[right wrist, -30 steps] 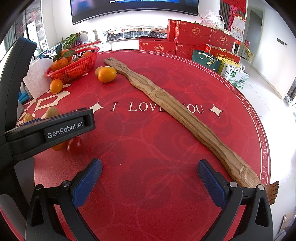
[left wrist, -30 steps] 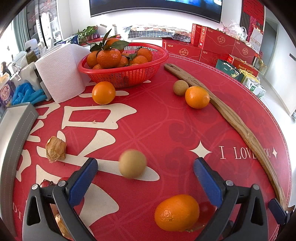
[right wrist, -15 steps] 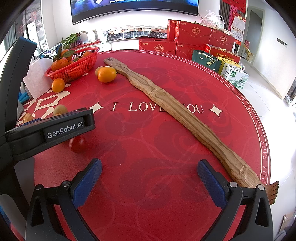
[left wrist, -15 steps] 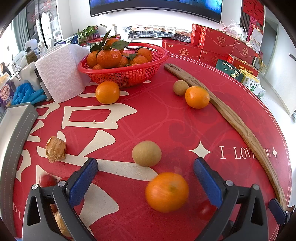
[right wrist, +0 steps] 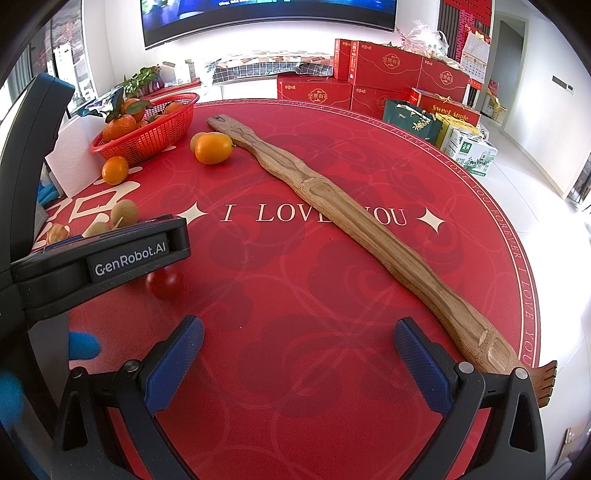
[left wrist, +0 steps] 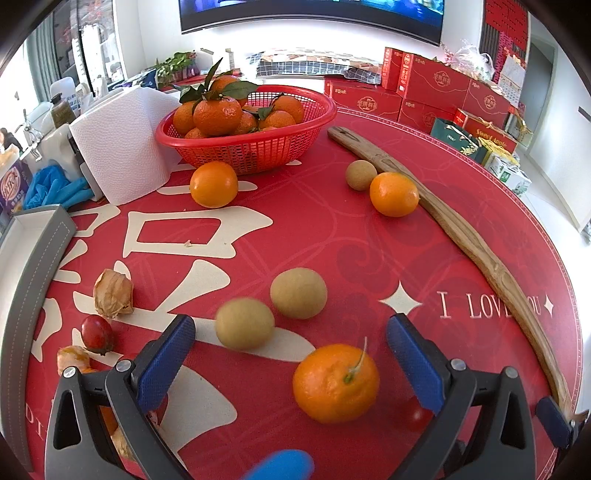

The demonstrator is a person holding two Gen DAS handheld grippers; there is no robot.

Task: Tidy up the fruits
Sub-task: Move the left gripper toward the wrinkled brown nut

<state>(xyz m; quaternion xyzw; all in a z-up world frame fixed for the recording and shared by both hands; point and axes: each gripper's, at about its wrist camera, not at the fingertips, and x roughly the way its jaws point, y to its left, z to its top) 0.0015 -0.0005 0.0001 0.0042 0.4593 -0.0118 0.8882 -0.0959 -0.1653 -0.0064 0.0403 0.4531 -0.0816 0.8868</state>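
Both jaws are spread wide with nothing in them: the left hand-held gripper (left wrist: 291,354) hovers low over the worktop (left wrist: 332,229), and the right hand-held gripper (right wrist: 299,354) sits over a bare patch of the same red cloth with its "I LOVE YOU" lettering. Right between the left fingers there's a stemmed orange (left wrist: 335,383), with a blurry tan fruit (left wrist: 244,324) just beyond it and a second tan fruit (left wrist: 298,293) close by. Off to the left are a cherry tomato (left wrist: 96,333) and a papery husked fruit (left wrist: 112,293), and another small tomato (right wrist: 163,283) peeks out from under the left gripper in the right view. Further back, a long wooden back scratcher (right wrist: 354,236) runs diagonally across the cloth, with an orange and a tan fruit (left wrist: 361,175) beside its far end. Then comes the red basket (left wrist: 251,146) piled with leafy mandarins, one loose orange (left wrist: 214,184) in front of it, and a paper towel roll (left wrist: 118,147) to its left. Behind all that, red gift boxes (right wrist: 384,70) stack up by the wall under a big curved screen (right wrist: 266,14).
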